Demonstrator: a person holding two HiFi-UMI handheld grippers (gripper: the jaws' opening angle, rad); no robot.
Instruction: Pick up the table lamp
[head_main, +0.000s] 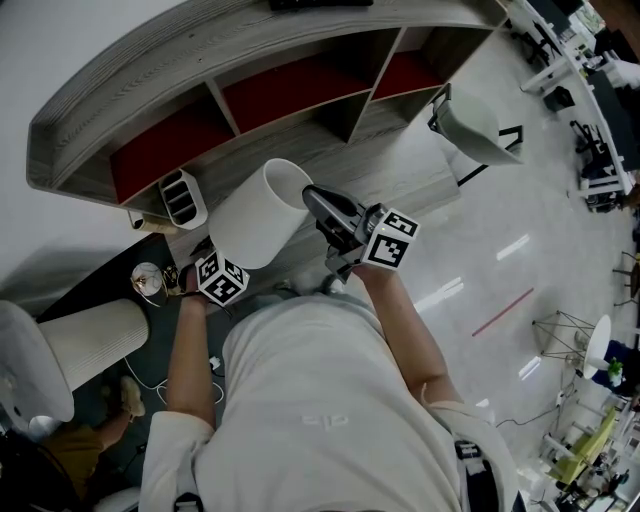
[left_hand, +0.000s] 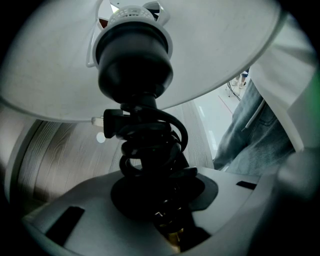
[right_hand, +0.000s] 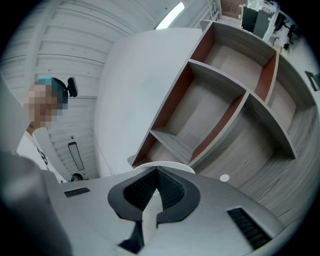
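1. Left gripper (left_hand: 161, 199): its jaws were clenched on the stem of the table lamp (head_main: 255, 215). The black cord (left_hand: 150, 142) was coiled round the stem just above the pads, below the black socket (left_hand: 134, 65).
2. Lamp position: you held it tilted over the wood-grain desk (head_main: 400, 165), in front of the curved shelf unit (head_main: 300, 90). The white shade (left_hand: 215, 45) leaned toward the shelves. No view showed whether the base touched the desk.
3. Right gripper (right_hand: 156, 171): its jaws were closed, with the tips meeting. The tips sat at the upper rim of the shade. Whether they pinched that rim could not be determined.
4. In the head view, you held both grippers close together at the lamp, one on either side of it.
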